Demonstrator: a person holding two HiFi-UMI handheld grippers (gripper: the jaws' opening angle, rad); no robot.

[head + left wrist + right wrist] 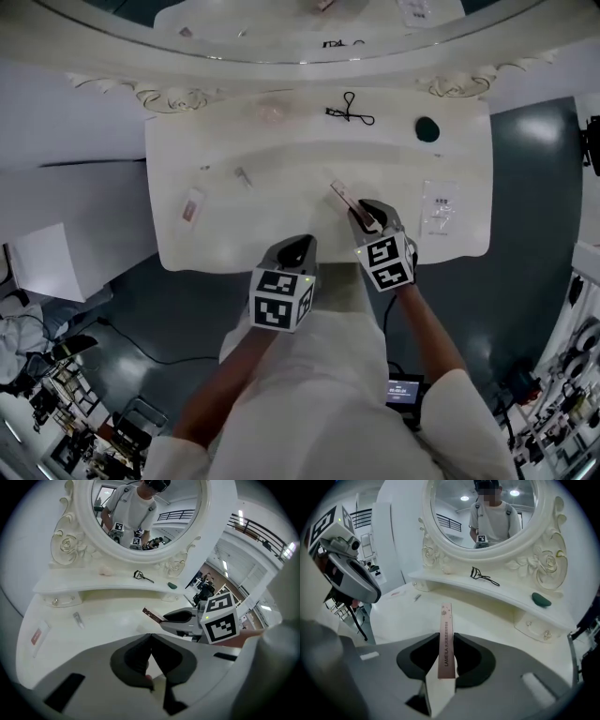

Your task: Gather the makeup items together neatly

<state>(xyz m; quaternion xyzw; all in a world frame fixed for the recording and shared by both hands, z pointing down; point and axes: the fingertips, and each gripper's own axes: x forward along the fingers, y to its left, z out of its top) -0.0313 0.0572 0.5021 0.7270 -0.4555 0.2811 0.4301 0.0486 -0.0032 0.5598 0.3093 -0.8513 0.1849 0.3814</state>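
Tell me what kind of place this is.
Likely a dressing-table setup inside a large hall: an ornate white vanity with an oval mirror, an eyelash curler on its shelf, a makeup box in the right tongs.

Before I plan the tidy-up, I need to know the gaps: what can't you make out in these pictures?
Box: near end hidden by the right claw, head view.
Packet: print too small to read, head view.
Sachet: label too small to read, head view.
Green thing: too small to identify, every view.
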